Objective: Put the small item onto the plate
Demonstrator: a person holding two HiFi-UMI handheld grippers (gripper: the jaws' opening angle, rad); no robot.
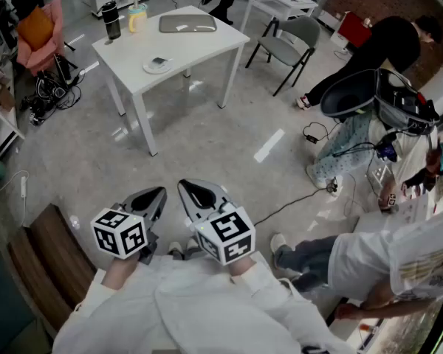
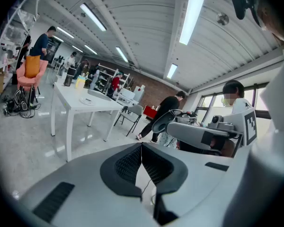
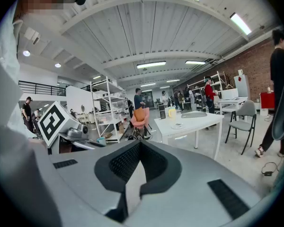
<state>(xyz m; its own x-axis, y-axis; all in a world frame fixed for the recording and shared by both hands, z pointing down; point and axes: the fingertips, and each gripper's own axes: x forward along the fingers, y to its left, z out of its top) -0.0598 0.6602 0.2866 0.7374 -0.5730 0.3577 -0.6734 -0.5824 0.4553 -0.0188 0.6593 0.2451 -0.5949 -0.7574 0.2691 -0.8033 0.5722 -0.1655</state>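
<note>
A white table (image 1: 179,44) stands some way off across the floor, with a small white plate (image 1: 157,66) near its front edge. Something small and dark seems to lie on the plate; I cannot make out what. Both grippers are held close to the person's body, far from the table. My left gripper (image 1: 152,198) and right gripper (image 1: 195,192) sit side by side, each shut with nothing between the jaws. The left gripper view shows the table (image 2: 80,103) and plate (image 2: 86,101) beyond the left gripper (image 2: 141,146). The right gripper (image 3: 140,144) points toward the table (image 3: 195,121).
On the table also stand a black bottle (image 1: 111,19), a yellow bottle (image 1: 136,17) and a grey tray (image 1: 187,23). A grey chair (image 1: 290,45) and a bending person (image 1: 387,46) are to the right. Cables (image 1: 295,201) cross the floor. A pink chair (image 1: 37,32) stands at the left.
</note>
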